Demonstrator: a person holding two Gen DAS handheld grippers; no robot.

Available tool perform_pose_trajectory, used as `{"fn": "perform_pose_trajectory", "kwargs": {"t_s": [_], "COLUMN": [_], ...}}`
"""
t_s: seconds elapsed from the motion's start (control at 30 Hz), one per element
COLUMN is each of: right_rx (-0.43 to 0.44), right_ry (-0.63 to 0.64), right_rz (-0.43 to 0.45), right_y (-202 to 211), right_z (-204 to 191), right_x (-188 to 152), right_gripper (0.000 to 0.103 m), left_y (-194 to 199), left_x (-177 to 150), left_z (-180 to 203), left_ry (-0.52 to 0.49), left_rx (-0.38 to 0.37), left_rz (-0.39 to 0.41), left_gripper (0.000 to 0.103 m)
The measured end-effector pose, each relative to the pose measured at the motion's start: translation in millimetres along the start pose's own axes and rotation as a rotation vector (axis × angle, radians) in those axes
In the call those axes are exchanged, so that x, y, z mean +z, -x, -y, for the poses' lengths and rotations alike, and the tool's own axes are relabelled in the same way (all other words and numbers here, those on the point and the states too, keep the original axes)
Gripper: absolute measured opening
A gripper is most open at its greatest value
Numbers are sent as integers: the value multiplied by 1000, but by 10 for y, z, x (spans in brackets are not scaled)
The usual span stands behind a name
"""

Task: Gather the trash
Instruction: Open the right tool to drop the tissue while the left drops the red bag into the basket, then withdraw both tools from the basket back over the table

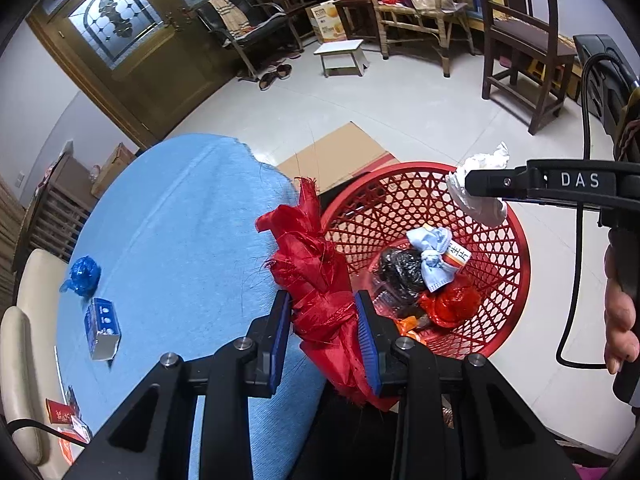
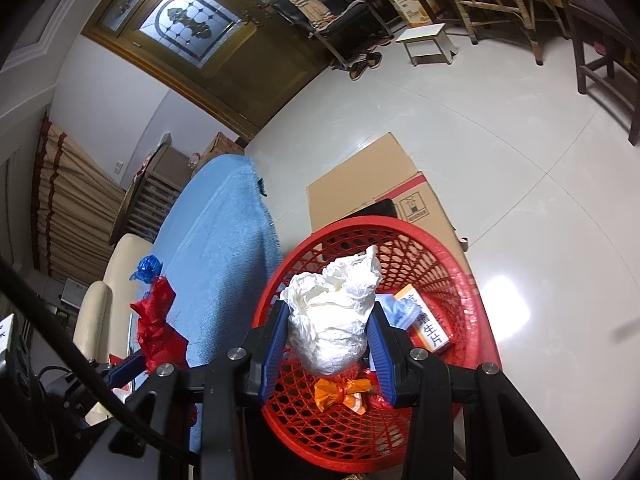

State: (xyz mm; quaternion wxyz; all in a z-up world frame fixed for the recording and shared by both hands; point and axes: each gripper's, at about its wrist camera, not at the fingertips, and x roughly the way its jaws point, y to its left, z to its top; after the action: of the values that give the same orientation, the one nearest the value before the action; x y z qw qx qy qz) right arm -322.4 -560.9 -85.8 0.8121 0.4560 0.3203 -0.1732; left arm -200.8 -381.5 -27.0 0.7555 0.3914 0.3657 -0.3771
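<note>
Trash in both tools at once. Red crumpled cloth (image 1: 320, 280) clamped between the blue pads of the left tool (image 1: 324, 328), held over the near edge of the table (image 1: 172, 220) with its blue cover, just left of the red basket (image 1: 508, 248). White crumpled bag (image 2: 334, 316) pinched in the right tool (image 2: 332, 336), hanging above the basket's open mouth, near its left rim. From the left wrist view, same white wad at the tip of the right tool, over the basket's far rim.

Already lying inside the basket: a light blue face mask (image 1: 434, 254), a black crumpled bag (image 1: 402, 268), an orange box with printed characters (image 2: 430, 324), a red plastic wad (image 1: 452, 304), and an orange wrapper (image 2: 340, 392) at the near side.

Still on the table, well apart from the basket: a blue plastic wad (image 1: 82, 274) to the far left, and just near of it a small blue-and-white carton (image 1: 102, 330) lying on its side. Red packets at the table's near left corner, partly cut off.

Flattened cardboard (image 2: 372, 184) on the floor under and beyond the basket. White step stool (image 1: 344, 56) farther off, near the chairs.
</note>
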Motion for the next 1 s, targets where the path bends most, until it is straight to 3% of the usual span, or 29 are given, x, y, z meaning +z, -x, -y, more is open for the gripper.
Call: {"fn": "perform_pose_trajectory", "kwargs": {"t_s": [0.53,0.8,0.93,1.0], "right_rx": [-11,-8,-4,-2], "right_ry": [-50,-69,-74,-71], "right_rz": [-23,-45,-57,-58], "right_y": [-52,-97,-119,-116], "right_z": [190,201,194,177], "right_x": [-14,-21,-31,-34], "right_gripper": [44,52,54,54], "left_y": [-226,-229,-194,-163], "left_x": [46,42,22,6], "left_z": [204,133,73,24], "left_ry": [-45,-9,13,24], "left_rx": [-52,-85,-91,-88], "left_rz": [-44,-26,-12,-2], "left_gripper": [36,42,56,56]}}
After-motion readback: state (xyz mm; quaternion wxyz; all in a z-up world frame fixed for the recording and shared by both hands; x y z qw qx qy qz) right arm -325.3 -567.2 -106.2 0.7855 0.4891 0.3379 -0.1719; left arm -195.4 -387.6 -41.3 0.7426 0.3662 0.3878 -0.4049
